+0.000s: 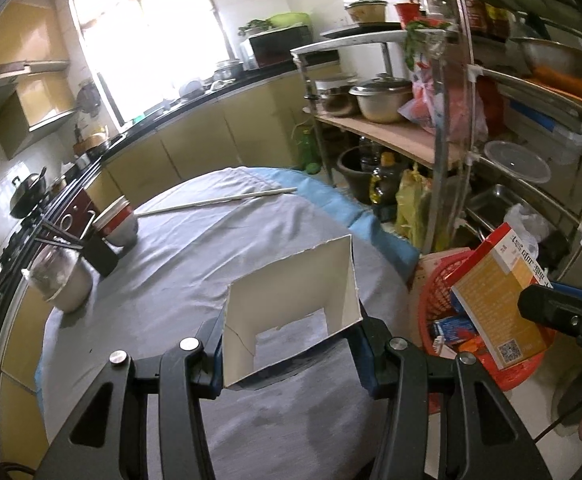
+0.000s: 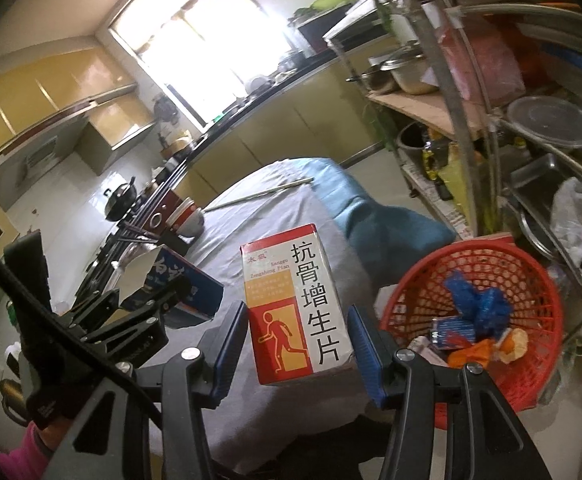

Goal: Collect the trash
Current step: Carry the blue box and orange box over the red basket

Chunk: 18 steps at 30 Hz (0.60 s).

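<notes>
Open room is offered by the middle of the cloth-covered bench point(image 1: 195, 280). Its left edge is crowded by a lidded steel pot point(image 1: 61, 280), a dark block point(image 1: 101, 254) and stacked bowls point(image 1: 116, 222), and a long thin stick point(image 1: 215, 199) is laid across the far side. The mouth of the red basket point(image 2: 487, 276) just right of the bench is left open from above, though its bottom is partly filled with wrappers. The right is closed off by a metal rack point(image 1: 471, 80).

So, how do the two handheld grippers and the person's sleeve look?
Both the left gripper and the right gripper have black frames, silver round bolts and blue finger pads. A black cable runs along the left one. The sleeve is pink.
</notes>
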{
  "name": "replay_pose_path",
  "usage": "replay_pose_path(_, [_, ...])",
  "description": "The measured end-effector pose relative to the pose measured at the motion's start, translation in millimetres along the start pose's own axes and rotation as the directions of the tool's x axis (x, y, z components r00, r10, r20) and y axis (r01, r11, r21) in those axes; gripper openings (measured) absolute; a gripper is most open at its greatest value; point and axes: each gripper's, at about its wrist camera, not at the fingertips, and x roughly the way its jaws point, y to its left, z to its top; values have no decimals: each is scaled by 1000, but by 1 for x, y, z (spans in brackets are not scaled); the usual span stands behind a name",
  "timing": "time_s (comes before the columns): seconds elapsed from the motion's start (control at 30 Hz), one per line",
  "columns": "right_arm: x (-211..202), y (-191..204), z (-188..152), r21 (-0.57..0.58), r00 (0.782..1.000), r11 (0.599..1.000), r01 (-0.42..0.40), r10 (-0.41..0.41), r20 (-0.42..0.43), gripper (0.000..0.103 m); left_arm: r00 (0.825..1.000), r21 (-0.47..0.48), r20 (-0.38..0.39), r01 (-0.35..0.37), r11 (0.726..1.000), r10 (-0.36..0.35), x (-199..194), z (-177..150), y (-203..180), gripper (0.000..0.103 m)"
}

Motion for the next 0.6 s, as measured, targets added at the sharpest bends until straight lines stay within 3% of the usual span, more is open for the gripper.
replay_pose_path(0.6, [-27,-56,1,102,995,991,90,-94,31,55,993,90,-28,116,989,-114,19,16,-69,52])
